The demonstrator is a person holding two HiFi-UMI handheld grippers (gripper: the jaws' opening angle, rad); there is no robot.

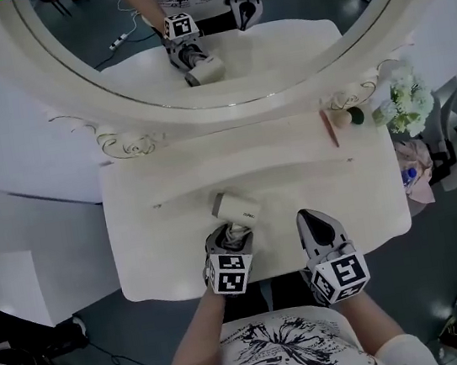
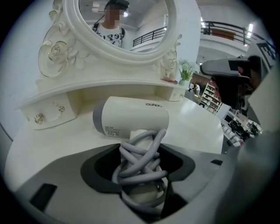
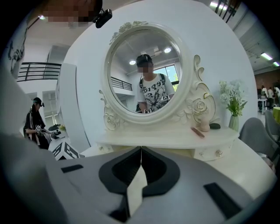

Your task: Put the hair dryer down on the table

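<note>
the left gripper (image 1: 230, 238) is over the near edge of the table (image 1: 148, 240), with its jaws clamped on the handle of the hair dryer (image 1: 235, 208). the head view shows only the pale barrel projecting forward of the jaws, lying across the table top. the left gripper view adds the detail. a grey cord (image 2: 140, 159) is wound in several loops round the white handle, and handle and cord together fill the gap between the jaws of the left gripper (image 2: 140, 153). the jaws are closed only as far as this bundle allows. in that view the hair dryer (image 2: 131, 117) sits crosswise and low over the table (image 2: 192, 127), grey rear end to the left. neither view settles whether the barrel bears on the surface.

the right gripper (image 1: 309, 218) is just beside the left one, apart from the hair dryer, above the table's near edge. the right gripper view shows the jaw tips of the right gripper (image 3: 141, 151) meeting along a thin line with nothing between them.

the right gripper view alone shows the oval mirror (image 3: 144, 70) upright and complete, with a pink stick (image 3: 197, 132) on the shelf below it and a vase of flowers (image 3: 232, 103) at the right. the head view shows the mirror (image 1: 221, 76) from above, with both grippers and the hair dryer reflected in it. the left gripper view alone shows a drawer knob (image 2: 39, 118) under the shelf.
</note>
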